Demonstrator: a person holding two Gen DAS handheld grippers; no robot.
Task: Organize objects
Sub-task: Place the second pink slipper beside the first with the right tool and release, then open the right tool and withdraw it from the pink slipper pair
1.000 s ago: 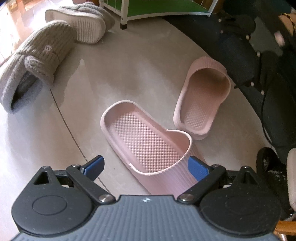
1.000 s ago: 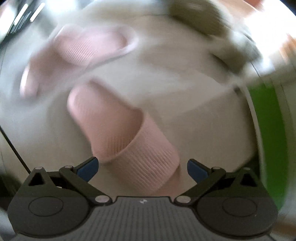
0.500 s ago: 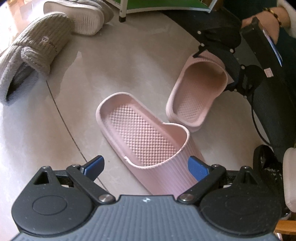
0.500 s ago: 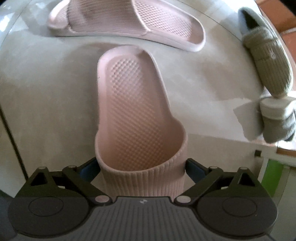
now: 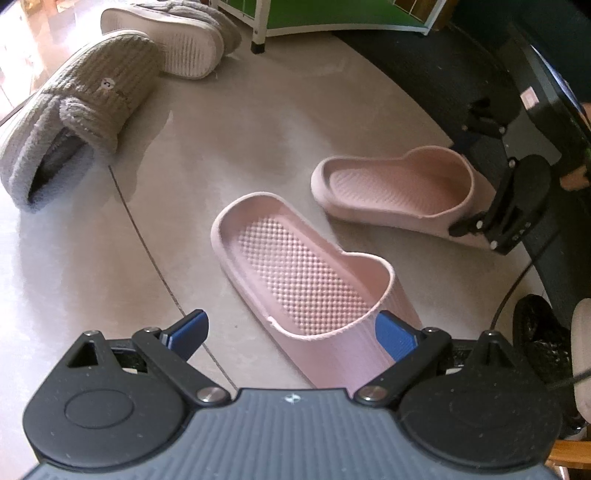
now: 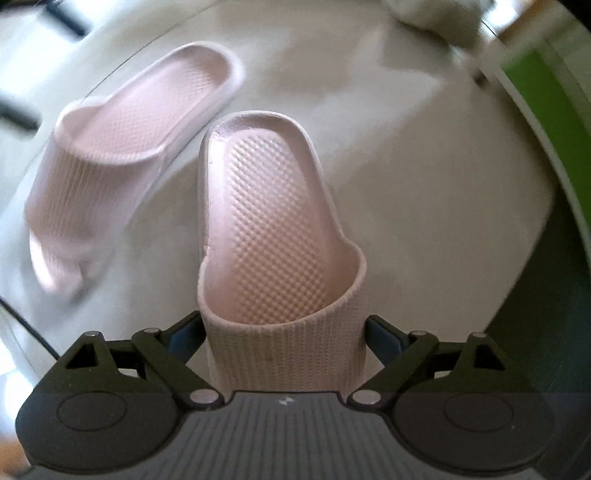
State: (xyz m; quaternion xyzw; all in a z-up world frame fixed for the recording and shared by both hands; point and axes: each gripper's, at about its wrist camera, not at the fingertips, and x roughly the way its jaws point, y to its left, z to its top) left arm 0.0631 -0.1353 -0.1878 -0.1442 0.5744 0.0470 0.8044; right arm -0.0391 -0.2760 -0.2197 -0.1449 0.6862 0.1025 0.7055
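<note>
the right tool (image 6: 284, 332) straddles the strap of one pink slide (image 6: 273, 221) on the floor (image 6: 424, 192), its jaws wide and just closing in, pads beside the strap; whether they press cannot be told. the left tool (image 5: 291, 332) stands apart over the second pink slide (image 5: 306, 280), nothing clamped. both slides lie near each other, heels close. two grey knitted slippers (image 5: 85, 107) and a white-legged green frame (image 5: 332, 14) sit further off, well clear.
</note>
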